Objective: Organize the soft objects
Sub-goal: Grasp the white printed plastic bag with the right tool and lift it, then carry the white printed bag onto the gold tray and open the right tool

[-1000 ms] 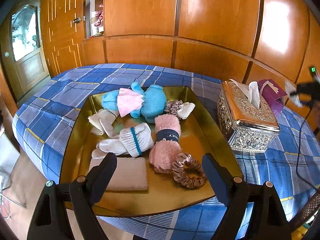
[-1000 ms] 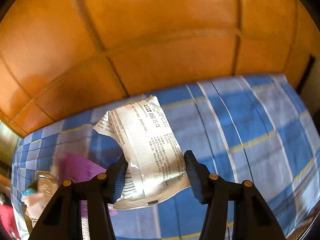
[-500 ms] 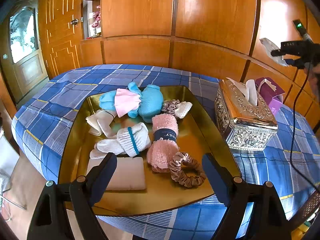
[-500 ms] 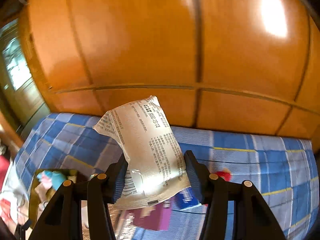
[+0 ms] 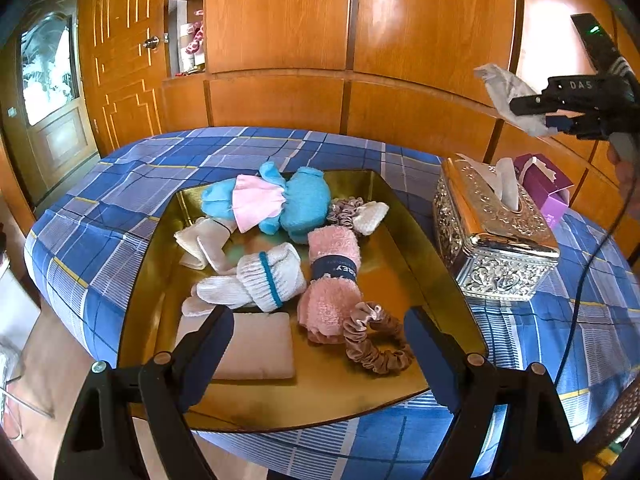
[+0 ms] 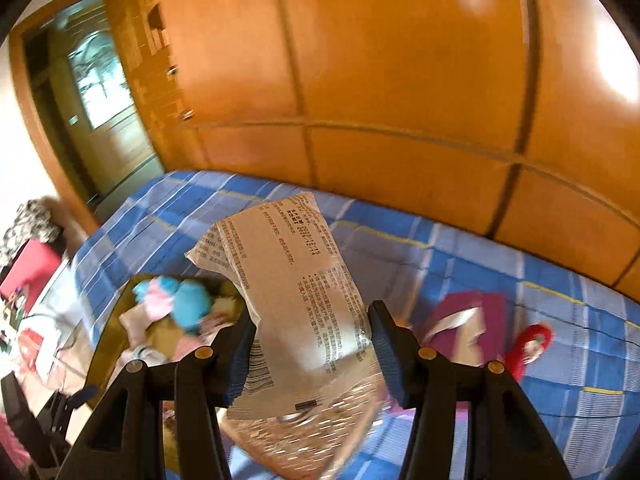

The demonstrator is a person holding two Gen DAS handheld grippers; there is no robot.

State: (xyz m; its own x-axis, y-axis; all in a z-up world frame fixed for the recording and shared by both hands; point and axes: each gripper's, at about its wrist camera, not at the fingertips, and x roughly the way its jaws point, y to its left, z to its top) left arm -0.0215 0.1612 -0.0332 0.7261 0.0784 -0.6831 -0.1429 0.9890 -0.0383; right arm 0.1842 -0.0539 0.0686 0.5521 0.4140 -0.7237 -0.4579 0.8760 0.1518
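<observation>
**Printed Packet Held Aloft Above Table of Soft Goods**

The right gripper [image 6: 312,344] clamps a crinkled silver packet [image 6: 296,300] covered in small printed text, its two fingers pressing the packet's lower half from either side so that the upper end sticks up and tilts away from the camera. In the left wrist view the same packet [image 5: 516,100] hangs in the air at upper right, above and behind an ornate silver tissue box [image 5: 496,240] that stands on the blue plaid tablecloth [image 5: 120,208].

The left gripper [image 5: 320,344] hovers with its jaws wide apart and nothing between them, poised over the near edge of a gold tray [image 5: 400,264].

The tray holds the soft objects: a blue stuffed doll [image 5: 272,204] in a pink skirt lies at the far side, a small pale scrunchie [image 5: 346,214] just beside it. A rolled pink towel [image 5: 332,280] with a dark band lies in the middle, touching a bronze satin scrunchie [image 5: 376,348] at its near end. White socks with a teal stripe [image 5: 264,280] sit to the left of the towel, cream socks [image 5: 204,240] lie behind them, and a flat beige pad [image 5: 256,348] rests at the near left.

A purple box [image 5: 548,188] stands behind the tissue box, near the wood-panelled wall [image 5: 280,40]. The right wrist view is blurred.
</observation>
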